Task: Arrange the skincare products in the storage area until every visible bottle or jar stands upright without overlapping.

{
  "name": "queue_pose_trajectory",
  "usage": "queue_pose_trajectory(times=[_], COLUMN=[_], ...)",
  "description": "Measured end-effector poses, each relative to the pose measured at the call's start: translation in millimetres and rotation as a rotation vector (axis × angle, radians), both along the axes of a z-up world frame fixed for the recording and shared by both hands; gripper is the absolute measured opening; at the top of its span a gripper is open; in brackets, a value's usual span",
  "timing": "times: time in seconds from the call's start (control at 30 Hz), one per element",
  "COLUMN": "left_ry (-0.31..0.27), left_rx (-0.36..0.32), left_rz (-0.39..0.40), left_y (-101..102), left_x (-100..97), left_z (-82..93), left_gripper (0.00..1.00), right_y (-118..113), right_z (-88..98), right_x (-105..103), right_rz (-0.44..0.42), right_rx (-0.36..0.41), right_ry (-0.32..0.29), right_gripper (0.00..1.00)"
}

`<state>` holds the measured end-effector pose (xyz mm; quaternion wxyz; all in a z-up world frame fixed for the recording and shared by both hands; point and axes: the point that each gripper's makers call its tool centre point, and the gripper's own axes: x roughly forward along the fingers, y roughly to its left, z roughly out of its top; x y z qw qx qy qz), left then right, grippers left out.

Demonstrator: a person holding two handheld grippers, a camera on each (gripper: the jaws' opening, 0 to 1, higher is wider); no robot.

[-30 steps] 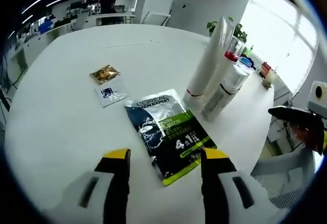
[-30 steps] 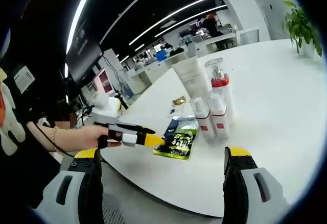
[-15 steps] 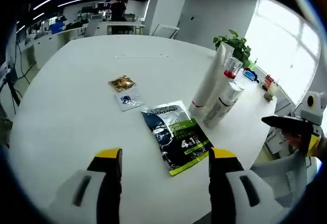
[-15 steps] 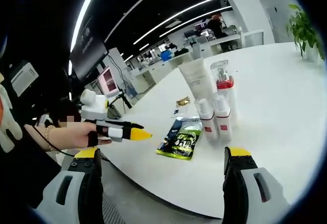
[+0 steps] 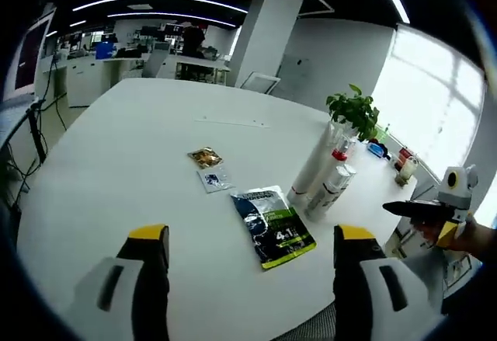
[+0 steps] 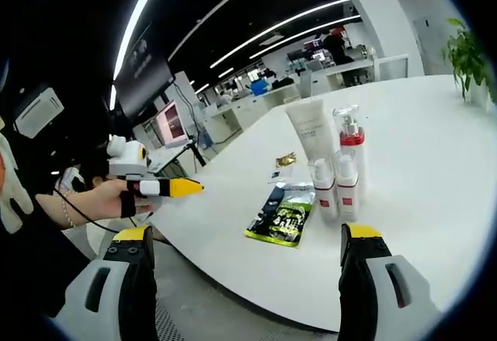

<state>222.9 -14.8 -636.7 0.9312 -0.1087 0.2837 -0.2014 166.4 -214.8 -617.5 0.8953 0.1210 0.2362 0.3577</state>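
Note:
On the white round table [image 5: 116,162] stand a tall white tube [image 6: 309,131], a clear pump bottle with a red band [image 6: 349,151] and two small white bottles [image 6: 335,189], all upright and close together. The same group [image 5: 322,178] shows in the left gripper view. A dark and green sachet [image 5: 273,226] lies flat beside them, with a small gold packet [image 5: 205,157] and a small white packet [image 5: 213,178] farther off. My left gripper [image 5: 247,279] is open, back from the table edge. My right gripper [image 6: 242,267] is open too, off the table. The left gripper [image 6: 159,188] also shows in a hand.
A potted plant [image 5: 356,112] stands on the table behind the bottles. Small items [image 5: 392,158] sit at the far right edge. Office desks and monitors [image 6: 167,123] lie beyond the table. A cable [image 5: 35,135] hangs at the left.
Both grippers have pulled back from the table, so the products look smaller and farther. The sachet and bottles have stayed in place.

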Motion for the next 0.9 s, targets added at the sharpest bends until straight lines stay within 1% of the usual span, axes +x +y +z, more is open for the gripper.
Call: queue_pose_trajectory(times=[0.17,0.27,0.37,0.53,0.63,0.73,0.9], left_ry=[-0.022,-0.039,-0.042,-0.059,-0.096,-0.112,-0.111], left_rx=[-0.009,-0.031,-0.033,-0.050,-0.049,-0.053,-0.043], left_rz=[0.001,0.000,0.004,0.022,0.033,0.040,0.033], left_y=[13.2,13.9,21.4,31.9,39.3,45.8,47.7], left_x=[-6.8,-14.1,-17.0,-25.3,-28.5,-31.7,-38.9], left_z=[5.4,10.2,10.5,14.7,19.4,21.8,20.1], left_gripper=[0.85,0.88,0.88,0.91,0.95,0.98,0.99], right_y=[1.8,4.5,8.6,15.4,16.8,16.4,16.1], right_z=[3.5,6.0,8.9,8.6,7.3,5.0,2.6], right_x=[-0.3,-0.8,-2.5,-5.1,-5.0,-5.5,-6.6], right_rz=[0.007,0.007,0.012,0.031,0.035,0.037,0.036], right_rx=[-0.005,-0.001,0.004,0.003,0.000,-0.008,-0.009], right_ry=[-0.012,-0.018,-0.023,-0.024,-0.023,-0.024,-0.025], right_gripper=[1.00,1.00,1.00,1.00,1.00,1.00,1.00])
